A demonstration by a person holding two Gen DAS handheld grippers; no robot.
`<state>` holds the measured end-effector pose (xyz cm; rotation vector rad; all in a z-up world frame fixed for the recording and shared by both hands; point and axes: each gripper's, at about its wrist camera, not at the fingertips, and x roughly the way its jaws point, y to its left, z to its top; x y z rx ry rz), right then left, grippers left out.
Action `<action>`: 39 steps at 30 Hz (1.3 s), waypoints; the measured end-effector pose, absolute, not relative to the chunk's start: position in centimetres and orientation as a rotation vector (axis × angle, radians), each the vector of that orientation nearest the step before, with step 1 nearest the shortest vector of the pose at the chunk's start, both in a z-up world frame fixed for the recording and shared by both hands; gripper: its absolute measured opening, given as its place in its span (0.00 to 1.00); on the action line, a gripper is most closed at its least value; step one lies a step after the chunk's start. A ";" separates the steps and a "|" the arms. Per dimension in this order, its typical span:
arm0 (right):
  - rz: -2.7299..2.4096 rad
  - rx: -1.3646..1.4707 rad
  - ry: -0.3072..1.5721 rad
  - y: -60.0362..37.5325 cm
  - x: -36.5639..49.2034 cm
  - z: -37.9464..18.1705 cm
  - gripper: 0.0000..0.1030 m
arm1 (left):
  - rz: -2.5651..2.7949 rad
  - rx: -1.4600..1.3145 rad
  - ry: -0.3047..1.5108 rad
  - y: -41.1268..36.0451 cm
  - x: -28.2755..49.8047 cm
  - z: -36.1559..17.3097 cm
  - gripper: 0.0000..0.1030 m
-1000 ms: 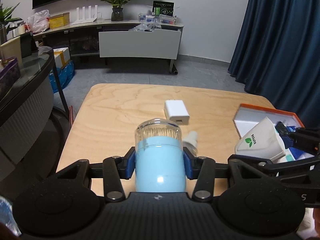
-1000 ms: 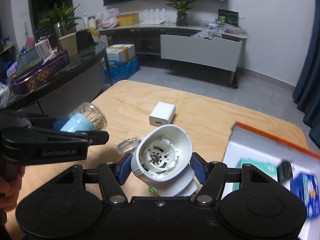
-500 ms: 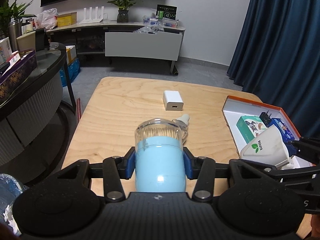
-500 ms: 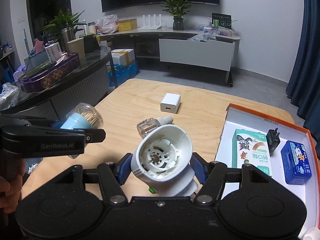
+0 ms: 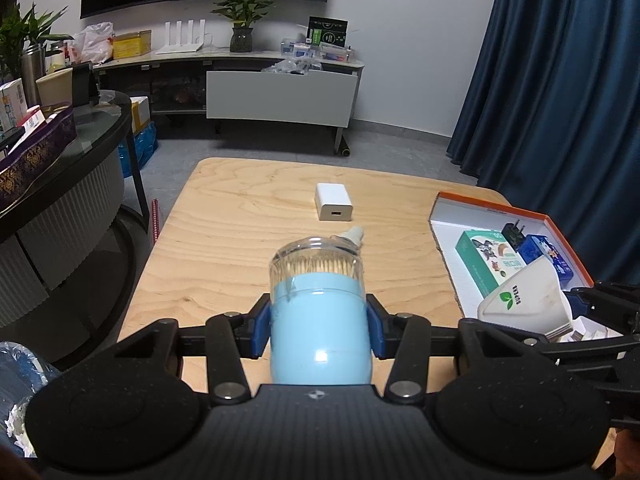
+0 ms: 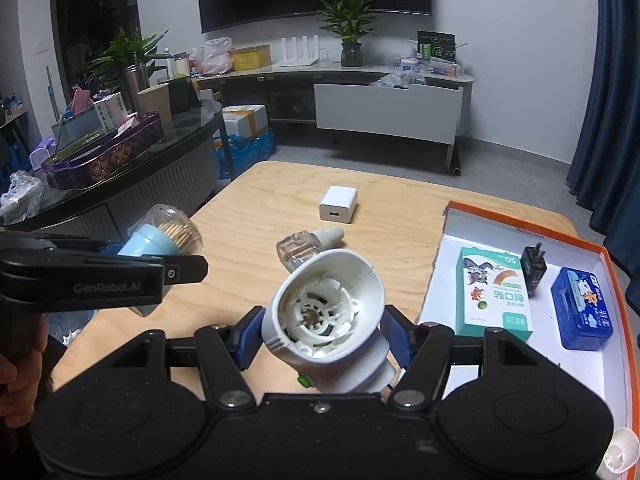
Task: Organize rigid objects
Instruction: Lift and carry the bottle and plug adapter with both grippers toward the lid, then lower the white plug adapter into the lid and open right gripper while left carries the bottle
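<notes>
Three items already lie in the tray (image 6: 448, 240) at right; the left gripper (image 5: 319, 320) pinches the toothpick jar (image 5: 318, 304), the right gripper (image 6: 322, 336) pinches the white plug-in device (image 6: 328, 320), while the charger (image 6: 338, 210) and small bottle (image 6: 304, 246) wait on the table (image 6: 392, 216)

1. Your left wrist camera looks forward and down along its fingers, close over the wooden table (image 5: 240, 240).
2. Your right wrist camera faces likewise, with the left gripper (image 6: 160, 256) at its left edge.
3. Both views share the white charger (image 5: 333, 207) mid-frame and the orange-rimmed box (image 6: 520, 226) at right.
</notes>
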<state>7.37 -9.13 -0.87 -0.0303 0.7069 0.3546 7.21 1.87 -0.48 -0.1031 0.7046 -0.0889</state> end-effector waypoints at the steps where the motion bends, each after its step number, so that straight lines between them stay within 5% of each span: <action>1: 0.353 -0.028 0.708 -9.2 7.3 -0.9 0.74 | -0.092 -0.102 0.705 1.8 7.2 -0.5 0.46; 39: 0.248 0.054 0.707 -14.5 7.6 -1.8 0.74 | -0.163 -0.090 0.749 -0.9 8.3 -1.4 0.46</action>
